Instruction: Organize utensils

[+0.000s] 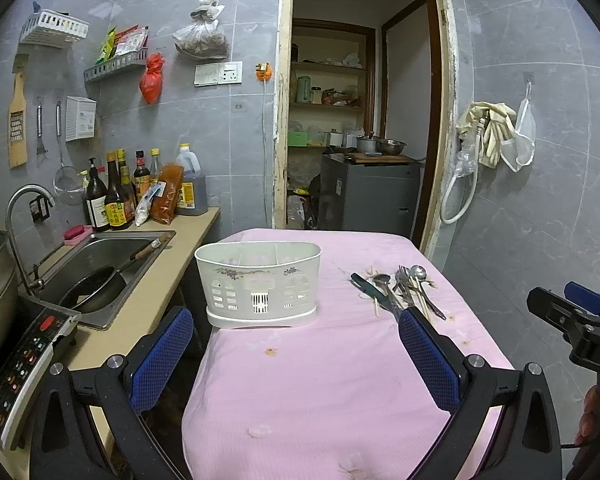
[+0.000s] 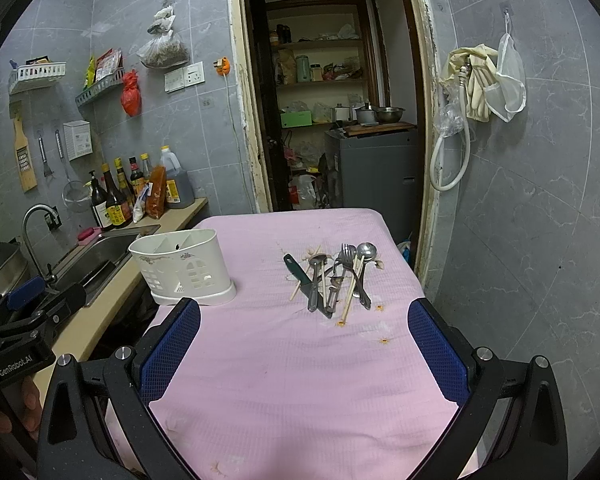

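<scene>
Both grippers, left (image 1: 296, 354) and right (image 2: 304, 346), hover with jaws apart above the pink tablecloth (image 2: 300, 380); the cutlery pile (image 2: 334, 278) lies right of the white caddy (image 2: 184, 268), sink (image 1: 100, 256) alongside.

Grey marble-look tiled walls (image 1: 520, 40), worn doorway (image 1: 360, 120) (pantry shelves beyond), steel sink (image 1: 100, 256), beige counter (image 1: 172, 264)

Pink tablecloth (image 2: 300, 360) with small orange flowers — white holder (image 1: 258, 284) with a purple floral band, one green-handled knife (image 2: 296, 270).
</scene>
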The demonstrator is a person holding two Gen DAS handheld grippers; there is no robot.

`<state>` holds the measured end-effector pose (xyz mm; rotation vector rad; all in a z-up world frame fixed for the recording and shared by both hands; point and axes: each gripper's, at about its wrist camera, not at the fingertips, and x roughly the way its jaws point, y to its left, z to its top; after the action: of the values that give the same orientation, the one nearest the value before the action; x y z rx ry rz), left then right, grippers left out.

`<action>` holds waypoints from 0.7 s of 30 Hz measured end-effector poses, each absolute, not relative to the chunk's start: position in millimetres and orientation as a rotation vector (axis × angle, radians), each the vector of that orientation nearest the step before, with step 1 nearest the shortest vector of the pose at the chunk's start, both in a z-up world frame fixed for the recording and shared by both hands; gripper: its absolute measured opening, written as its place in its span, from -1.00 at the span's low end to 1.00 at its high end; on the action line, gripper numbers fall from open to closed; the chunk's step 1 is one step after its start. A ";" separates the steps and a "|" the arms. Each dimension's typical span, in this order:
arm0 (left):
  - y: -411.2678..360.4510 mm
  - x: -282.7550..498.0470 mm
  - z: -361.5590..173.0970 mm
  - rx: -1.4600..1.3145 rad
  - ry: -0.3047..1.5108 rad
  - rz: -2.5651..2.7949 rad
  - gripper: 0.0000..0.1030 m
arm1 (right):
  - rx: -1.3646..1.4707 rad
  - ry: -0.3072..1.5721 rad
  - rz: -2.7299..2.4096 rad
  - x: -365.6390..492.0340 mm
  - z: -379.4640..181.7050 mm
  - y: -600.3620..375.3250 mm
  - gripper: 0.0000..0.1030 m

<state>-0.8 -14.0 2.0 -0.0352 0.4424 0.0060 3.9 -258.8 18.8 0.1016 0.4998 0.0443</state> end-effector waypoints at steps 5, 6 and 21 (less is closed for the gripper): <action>-20.3 0.8 11.6 -0.042 0.435 0.008 1.00 | 0.102 0.500 0.045 4.6 18.3 -259.4 0.98; -19.6 1.9 10.9 -0.042 0.437 0.008 1.00 | 0.101 0.500 0.045 4.1 18.9 -258.5 0.98; -11.9 11.9 5.1 -0.044 0.456 -0.010 1.00 | 0.107 0.510 0.033 5.3 18.9 -256.2 0.98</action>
<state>11.9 -11.9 5.1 -0.0440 0.4555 -0.0103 5.3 -256.2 18.9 0.1068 0.5105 0.0334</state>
